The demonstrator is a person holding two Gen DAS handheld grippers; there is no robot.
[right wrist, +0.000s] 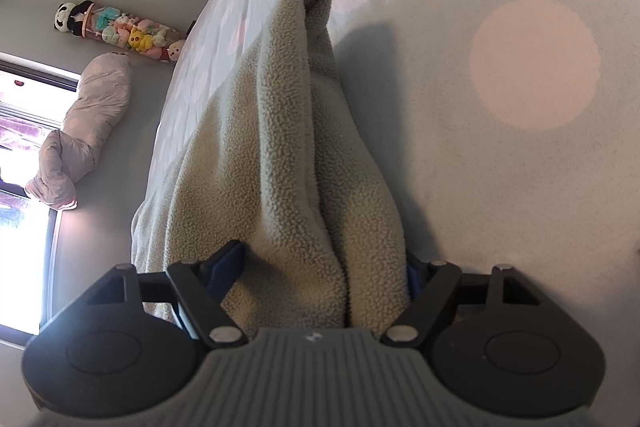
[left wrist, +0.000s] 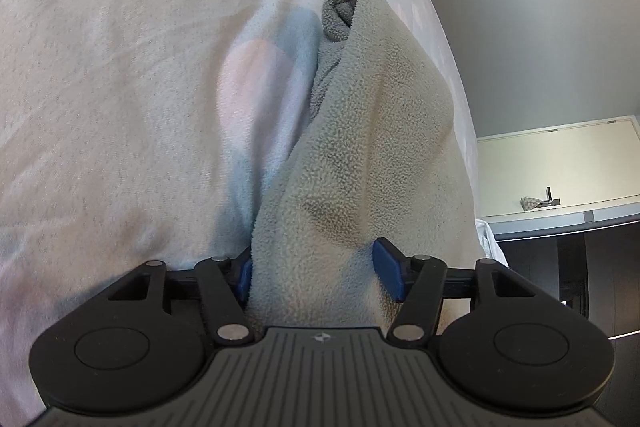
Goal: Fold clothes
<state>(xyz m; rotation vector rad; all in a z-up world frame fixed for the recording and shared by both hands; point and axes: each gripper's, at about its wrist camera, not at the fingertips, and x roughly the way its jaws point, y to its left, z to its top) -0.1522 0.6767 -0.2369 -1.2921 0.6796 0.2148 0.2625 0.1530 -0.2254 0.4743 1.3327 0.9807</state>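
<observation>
Between both pairs of jaws, clamped on it, bunches a fleece garment [left wrist: 360, 131], trailing ahead over the bed [left wrist: 100, 87]. Soft, bulky and light, it likely compresses; gripping thick folded edges suits best.

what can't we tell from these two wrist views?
- Fleece garment: its type and full shape; in both views bunched folds hide the rest, and the gripper body cuts off its near end.
- Right gripper: its right pad is buried behind fleece, so contact is unclear.
- Left gripper: whether its pads press the fleece.
</observation>
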